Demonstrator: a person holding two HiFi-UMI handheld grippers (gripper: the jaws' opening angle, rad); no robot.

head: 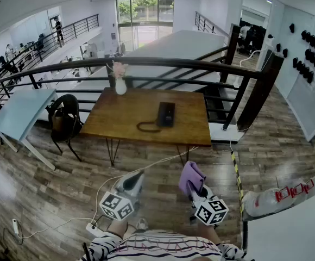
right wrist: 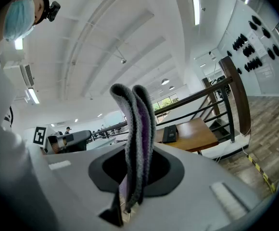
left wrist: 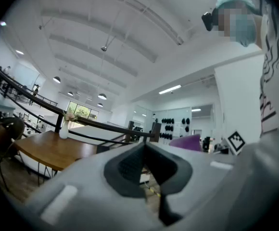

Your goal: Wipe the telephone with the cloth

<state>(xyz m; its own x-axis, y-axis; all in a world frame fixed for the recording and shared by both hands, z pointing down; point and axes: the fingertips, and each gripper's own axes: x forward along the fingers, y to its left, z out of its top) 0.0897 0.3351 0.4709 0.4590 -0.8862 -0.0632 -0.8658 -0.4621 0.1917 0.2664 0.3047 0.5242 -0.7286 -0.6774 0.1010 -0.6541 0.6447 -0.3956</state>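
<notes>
The black telephone (head: 165, 115) lies on the wooden table (head: 125, 118) ahead of me, its coiled cord (head: 146, 126) trailing toward the near edge. Both grippers hang well short of the table, above the floor. My right gripper (head: 196, 188) is shut on a folded purple cloth (head: 190, 176), which stands up between the jaws in the right gripper view as the cloth (right wrist: 137, 143). Beyond it there, the telephone (right wrist: 170, 134) shows small. My left gripper (head: 138, 176) is shut with nothing in it; its jaws meet in the left gripper view (left wrist: 145, 150).
A white vase of flowers (head: 120, 84) stands at the table's far edge against a dark railing (head: 163, 64). A black chair with a bag (head: 65, 121) sits left of the table, beside a light blue table (head: 21, 110). A white counter (head: 288, 222) lies at my right.
</notes>
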